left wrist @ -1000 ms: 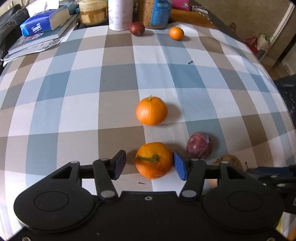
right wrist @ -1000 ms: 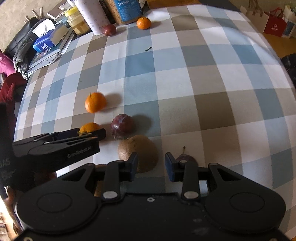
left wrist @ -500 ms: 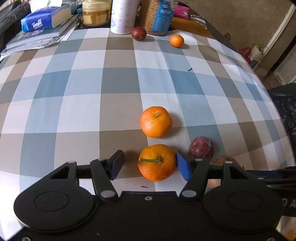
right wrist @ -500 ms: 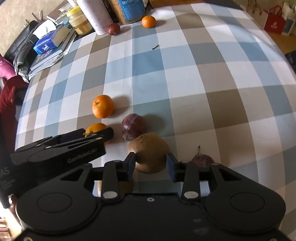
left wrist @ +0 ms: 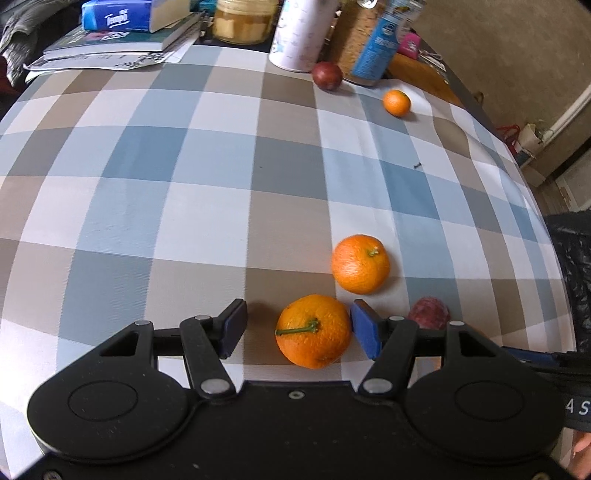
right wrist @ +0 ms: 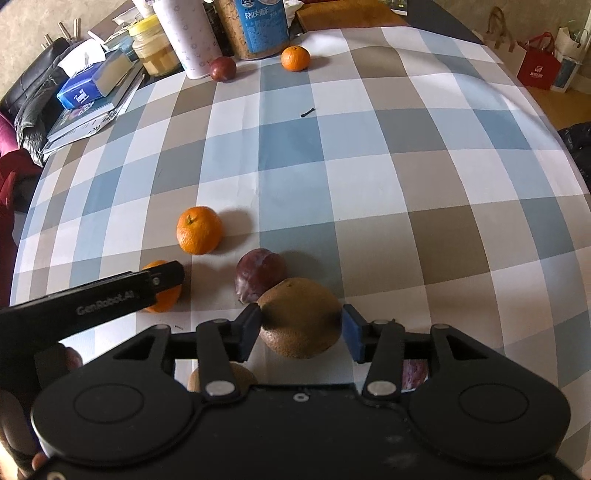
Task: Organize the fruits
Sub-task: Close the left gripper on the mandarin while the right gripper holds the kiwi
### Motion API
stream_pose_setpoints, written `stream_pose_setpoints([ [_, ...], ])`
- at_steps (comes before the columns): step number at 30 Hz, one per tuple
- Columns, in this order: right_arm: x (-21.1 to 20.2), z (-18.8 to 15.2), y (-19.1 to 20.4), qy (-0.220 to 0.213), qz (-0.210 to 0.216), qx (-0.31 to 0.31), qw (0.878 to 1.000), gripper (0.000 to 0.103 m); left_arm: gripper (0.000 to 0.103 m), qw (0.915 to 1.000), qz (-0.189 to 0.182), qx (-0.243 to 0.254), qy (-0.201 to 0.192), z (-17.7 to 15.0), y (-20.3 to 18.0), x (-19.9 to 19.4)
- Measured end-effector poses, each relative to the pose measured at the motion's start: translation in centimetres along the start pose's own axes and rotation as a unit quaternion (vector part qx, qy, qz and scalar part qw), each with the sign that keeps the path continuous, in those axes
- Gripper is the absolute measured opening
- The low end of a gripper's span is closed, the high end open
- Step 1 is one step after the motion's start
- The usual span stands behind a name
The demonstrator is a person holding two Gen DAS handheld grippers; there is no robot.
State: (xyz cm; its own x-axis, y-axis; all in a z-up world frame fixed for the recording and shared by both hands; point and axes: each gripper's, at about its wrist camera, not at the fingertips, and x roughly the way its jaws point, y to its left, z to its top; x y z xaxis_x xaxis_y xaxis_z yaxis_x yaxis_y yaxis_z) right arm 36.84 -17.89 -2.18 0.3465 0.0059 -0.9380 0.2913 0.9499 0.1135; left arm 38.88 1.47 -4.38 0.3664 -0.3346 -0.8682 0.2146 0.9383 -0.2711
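Fruits lie scattered on a checked tablecloth point(left wrist: 207, 206). Seen from the left wrist, the left gripper point(left wrist: 297, 326) is spread, with a stemmed orange point(left wrist: 313, 330) resting on the cloth between its fingers. The right-hand pad sits just beside the orange, perhaps touching it, while the left-hand pad stands clearly apart, so nothing is pinched. A second orange point(left wrist: 360, 264) lies just beyond, near a dark plum point(left wrist: 428, 313) that is half hidden behind the right finger. At the far edge are a small orange point(left wrist: 396, 102) and another plum point(left wrist: 327, 75), the plum close against a white tube point(left wrist: 299, 33) and a blue-labelled canister point(left wrist: 373, 40). A jar point(left wrist: 242, 20), a tissue pack point(left wrist: 118, 14) and stacked books point(left wrist: 122, 40) crowd the far left corner.

From the right wrist, the right gripper point(right wrist: 300, 334) has its jaws opening around a brown kiwi point(right wrist: 300, 317) that sits on the cloth. The left pad is at the kiwi's skin; the right pad looks just clear of it. The plum point(right wrist: 260, 273) touches the kiwi on its far left side. Another kiwi point(right wrist: 221, 376) and a purple fruit point(right wrist: 415, 373) peek out under the gripper body. The left gripper's finger point(right wrist: 110, 299) crosses in front of the stemmed orange point(right wrist: 162, 291), with the second orange point(right wrist: 199, 229) beyond. A red bag point(right wrist: 537, 70) stands on the floor at far right.
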Motion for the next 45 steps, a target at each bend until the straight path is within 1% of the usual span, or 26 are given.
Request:
stream_pose_setpoints([
  [4,0.1,0.1,-0.1,-0.004,0.002,0.005,1.000,0.051,0.063,0.9999,-0.006,-0.006,-0.009,0.2,0.4,-0.5],
  [7,0.1,0.2,-0.1,-0.004,0.002,0.006,1.000,0.052,0.058,0.9998,-0.008,0.000,-0.018,0.2,0.2,-0.8],
  [9,0.2,0.3,0.1,-0.004,0.000,0.007,1.000,0.052,0.057,0.9998,-0.007,0.003,-0.019,0.2,0.2,-0.8],
  [13,0.2,0.4,0.3,-0.003,-0.004,0.004,1.000,0.052,0.060,0.9997,0.001,-0.003,-0.024,0.3,0.5,-1.0],
  [19,0.1,0.3,0.4,-0.003,-0.006,-0.001,1.000,0.052,0.062,0.9983,0.030,-0.019,-0.047,0.6,1.6,-1.9],
  [25,0.2,0.4,0.2,0.009,-0.001,0.003,1.000,0.052,0.061,0.9943,0.076,-0.038,-0.065,1.1,2.6,-2.5],
  [30,0.2,0.3,0.0,0.022,0.004,0.003,1.000,0.052,0.061,0.9935,0.082,-0.047,-0.063,1.3,3.3,-2.5],
  [35,0.2,0.0,-0.2,0.034,0.010,0.006,0.999,0.052,0.061,0.9930,0.089,-0.042,-0.065,1.2,3.1,-2.6],
  [40,0.2,0.1,-0.2,0.034,0.009,0.005,0.999,0.052,0.059,0.9940,0.078,-0.039,-0.065,1.2,3.0,-2.7],
  [45,0.2,0.0,-0.3,0.035,0.008,0.003,0.999,0.052,0.059,0.9964,0.037,-0.039,-0.066,1.1,2.9,-3.0],
])
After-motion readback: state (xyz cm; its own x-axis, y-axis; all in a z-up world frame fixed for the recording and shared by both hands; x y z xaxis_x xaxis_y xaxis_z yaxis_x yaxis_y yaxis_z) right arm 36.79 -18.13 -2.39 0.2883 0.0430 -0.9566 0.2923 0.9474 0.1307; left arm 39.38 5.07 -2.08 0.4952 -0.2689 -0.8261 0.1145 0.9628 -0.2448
